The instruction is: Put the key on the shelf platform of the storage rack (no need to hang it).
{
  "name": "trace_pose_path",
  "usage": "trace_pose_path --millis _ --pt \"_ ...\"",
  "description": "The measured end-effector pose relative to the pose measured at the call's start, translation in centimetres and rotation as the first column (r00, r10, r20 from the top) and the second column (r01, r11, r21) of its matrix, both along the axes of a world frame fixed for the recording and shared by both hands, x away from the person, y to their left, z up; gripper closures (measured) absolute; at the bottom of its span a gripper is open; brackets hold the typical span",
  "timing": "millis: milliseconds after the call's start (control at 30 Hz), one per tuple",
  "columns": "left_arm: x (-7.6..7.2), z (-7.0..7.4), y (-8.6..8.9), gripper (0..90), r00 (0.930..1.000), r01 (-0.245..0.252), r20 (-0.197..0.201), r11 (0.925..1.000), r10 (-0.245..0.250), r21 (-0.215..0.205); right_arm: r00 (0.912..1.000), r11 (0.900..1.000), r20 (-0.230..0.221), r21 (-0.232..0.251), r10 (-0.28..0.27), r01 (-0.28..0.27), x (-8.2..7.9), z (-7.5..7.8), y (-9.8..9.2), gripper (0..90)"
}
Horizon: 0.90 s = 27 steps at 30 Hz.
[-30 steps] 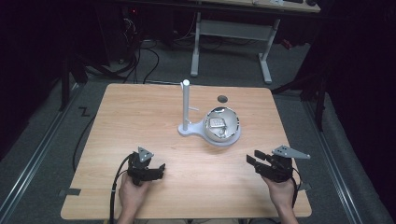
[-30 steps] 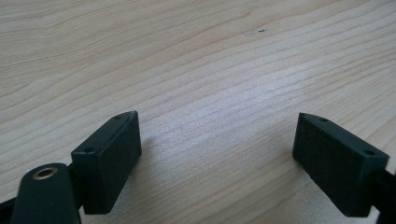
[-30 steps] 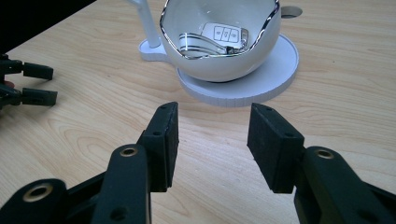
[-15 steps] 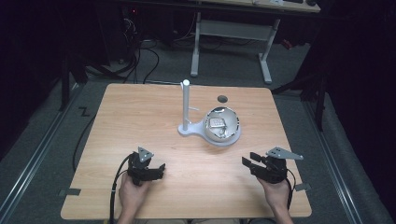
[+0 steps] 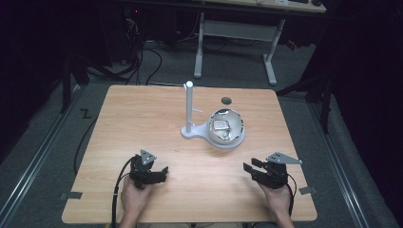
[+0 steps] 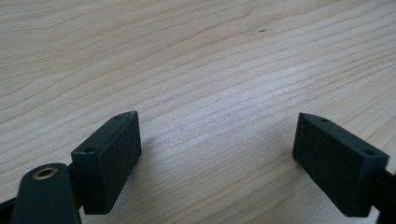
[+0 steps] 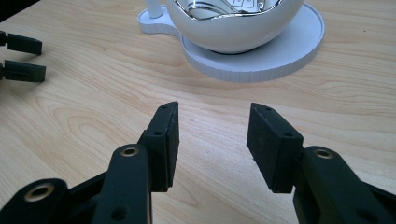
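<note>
A white stand with an upright post and a round base holds a bowl near the table's middle; the bowl is white outside and mirror-bright inside. A small pale item lies in the bowl. My left gripper rests low at the front left, open, with bare wood between its jaws. My right gripper sits at the front right, open and holding nothing, and points toward the bowl and its base.
The wooden table has a small dark round hole behind the bowl. The left gripper appears far off in the right gripper view. Desk legs and cables stand on the dark floor beyond the far edge.
My right gripper has shifted a little left and toward the front edge. The left gripper and the bowl stay where they were.
</note>
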<state>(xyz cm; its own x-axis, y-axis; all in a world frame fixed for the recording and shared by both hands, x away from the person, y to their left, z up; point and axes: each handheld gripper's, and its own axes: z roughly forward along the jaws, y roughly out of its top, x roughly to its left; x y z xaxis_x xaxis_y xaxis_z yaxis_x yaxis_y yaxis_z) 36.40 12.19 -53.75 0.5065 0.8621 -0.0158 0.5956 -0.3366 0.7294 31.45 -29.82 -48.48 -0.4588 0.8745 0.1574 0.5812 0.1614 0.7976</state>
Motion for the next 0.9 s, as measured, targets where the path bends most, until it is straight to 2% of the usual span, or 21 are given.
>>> trace_pose_path --millis 567,700,900 --pt "0.0 0.0 0.0 15.8 1.0 0.0 0.0 1.0 0.0 0.0 0.9995 1.0 -0.031 -0.028 0.01 -0.011 0.3 -1.5 1.0 54.4" --pt "0.0 0.0 0.0 15.8 1.0 0.0 0.0 1.0 0.0 0.0 0.9998 0.999 -0.018 -0.04 0.013 -0.014 0.5 -1.9 1.2 53.8" --pt "0.0 0.0 0.0 15.8 1.0 0.0 0.0 1.0 0.0 0.0 0.9995 0.998 -0.03 -0.06 0.01 -0.012 0.7 -2.7 1.4 53.5"
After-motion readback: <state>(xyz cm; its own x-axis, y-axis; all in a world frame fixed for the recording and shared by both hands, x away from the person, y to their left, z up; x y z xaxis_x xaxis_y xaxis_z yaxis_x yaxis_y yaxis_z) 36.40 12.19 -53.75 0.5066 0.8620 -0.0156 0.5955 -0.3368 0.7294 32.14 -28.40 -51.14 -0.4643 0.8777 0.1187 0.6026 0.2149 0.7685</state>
